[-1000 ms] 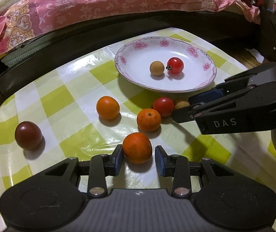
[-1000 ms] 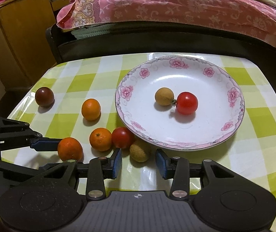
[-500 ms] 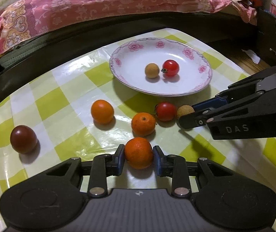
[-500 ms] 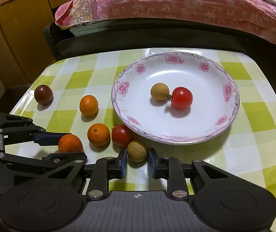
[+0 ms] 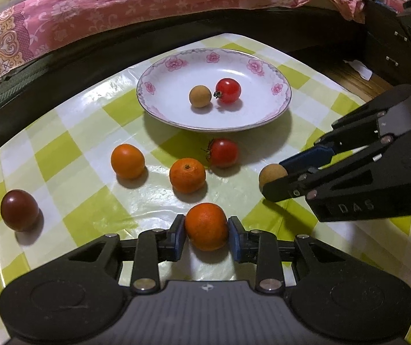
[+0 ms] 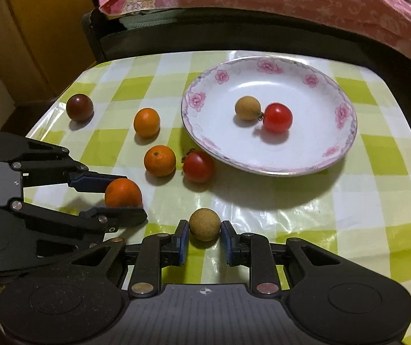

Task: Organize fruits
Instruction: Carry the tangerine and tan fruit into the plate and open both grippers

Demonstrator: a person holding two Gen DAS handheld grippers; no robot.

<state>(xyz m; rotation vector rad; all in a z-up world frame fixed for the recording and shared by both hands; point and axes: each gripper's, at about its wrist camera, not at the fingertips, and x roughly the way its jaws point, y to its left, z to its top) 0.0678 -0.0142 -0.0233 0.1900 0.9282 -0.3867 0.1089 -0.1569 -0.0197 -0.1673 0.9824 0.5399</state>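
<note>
My left gripper (image 5: pixel 206 237) is shut on an orange (image 5: pixel 206 226), which also shows in the right wrist view (image 6: pixel 123 192), lifted slightly above the table. My right gripper (image 6: pixel 204 237) is shut on a small tan longan (image 6: pixel 204 224), seen also in the left wrist view (image 5: pixel 271 174). A white floral plate (image 5: pixel 176 115) holds a longan (image 5: pixel 200 95) and a red tomato (image 5: pixel 227 90). On the cloth lie two oranges (image 5: pixel 187 175) (image 5: pixel 127 161), a red tomato (image 5: pixel 223 152) and a dark plum (image 5: pixel 19 209).
The table has a green and white checked cloth (image 5: pixel 70 155). A bed with a pink quilt (image 5: pixel 119 5) runs along the far side. A wooden cabinet (image 6: pixel 32 34) stands at the left in the right wrist view. The table edge is close on the left.
Both grippers closed on their fruit, the left on the orange and the right on the longan. Both have since pulled back and up from the other fruits.
</note>
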